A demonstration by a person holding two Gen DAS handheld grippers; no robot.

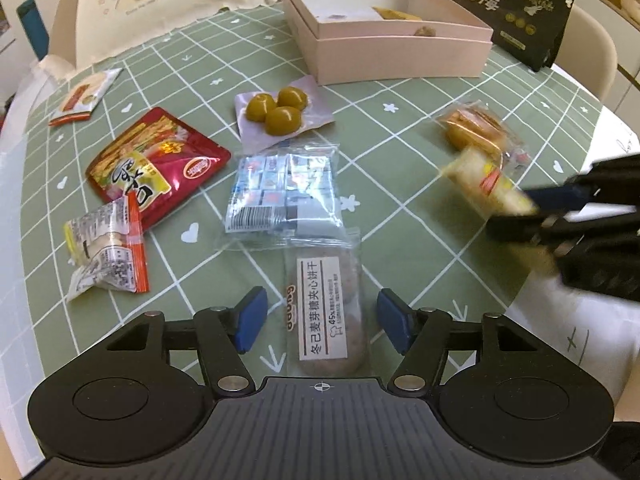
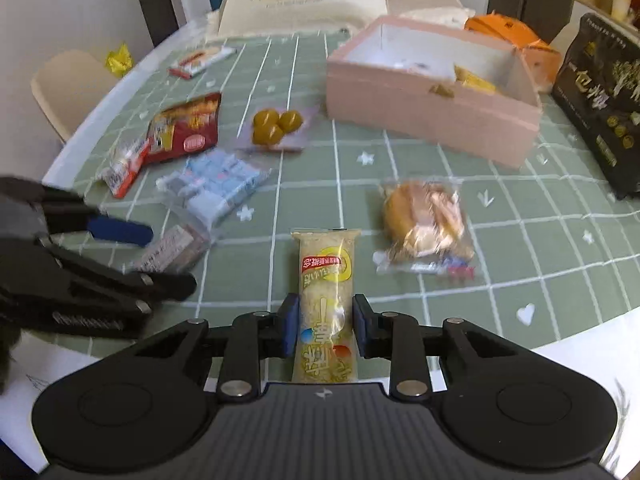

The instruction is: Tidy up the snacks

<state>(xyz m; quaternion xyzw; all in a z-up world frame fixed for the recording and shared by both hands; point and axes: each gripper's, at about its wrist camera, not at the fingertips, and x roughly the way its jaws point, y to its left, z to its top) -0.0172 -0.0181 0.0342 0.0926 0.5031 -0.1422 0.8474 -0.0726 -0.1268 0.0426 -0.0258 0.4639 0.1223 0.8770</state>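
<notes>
Green white-gridded tablecloth (image 1: 400,184), pink box (image 1: 400,56)

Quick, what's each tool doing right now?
Left tool: open, astride the brown biscuit pack, not gripping.
Right tool: closed on the yellow snack bar.

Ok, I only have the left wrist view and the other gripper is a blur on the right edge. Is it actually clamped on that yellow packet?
Observer: Yes. In the right wrist view the right gripper has both pads pressed on the yellow snack bar, gripping its lower half.
Operator: Is my left gripper on the biscuit packet yet?
Observer: No. From the right side, the left gripper is open, with the brown biscuit packet lying between its fingers.
Operator: Anything beside the pink box I can't see?
Observer: An orange carton sits right behind the pink box.
</notes>
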